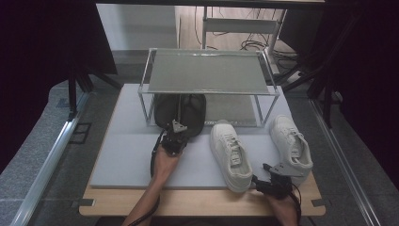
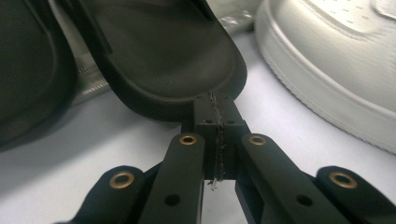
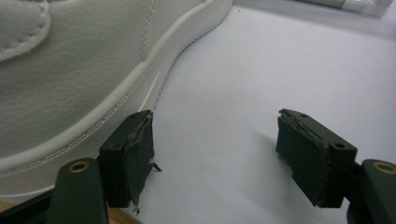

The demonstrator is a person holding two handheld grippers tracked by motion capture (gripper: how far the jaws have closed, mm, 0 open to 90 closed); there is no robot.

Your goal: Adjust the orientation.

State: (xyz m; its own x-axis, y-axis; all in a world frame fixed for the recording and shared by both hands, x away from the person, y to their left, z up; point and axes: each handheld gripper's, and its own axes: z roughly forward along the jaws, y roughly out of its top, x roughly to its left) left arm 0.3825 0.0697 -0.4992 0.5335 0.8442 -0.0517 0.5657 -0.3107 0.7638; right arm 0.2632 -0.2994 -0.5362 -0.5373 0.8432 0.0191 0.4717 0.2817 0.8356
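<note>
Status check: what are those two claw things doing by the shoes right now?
Left gripper shut, empty, at black slipper. Right gripper open beside white sneaker. Nothing blocking.

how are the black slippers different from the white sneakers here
The black slippers are dark and low-sided; the white sneakers are pale, laced and taller. The slippers sit partly under the metal shelf; the sneakers lie in front of it, apart from each other. Both pairs rest on the grey mat.

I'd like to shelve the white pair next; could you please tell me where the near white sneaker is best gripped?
Probably at the heel collar of the near white sneaker. Its heel points toward the person and its toe toward the rack, so come from the near side. The open right tongs already sit beside that heel, and the collar's thin upright rim suits two jaws.
</note>
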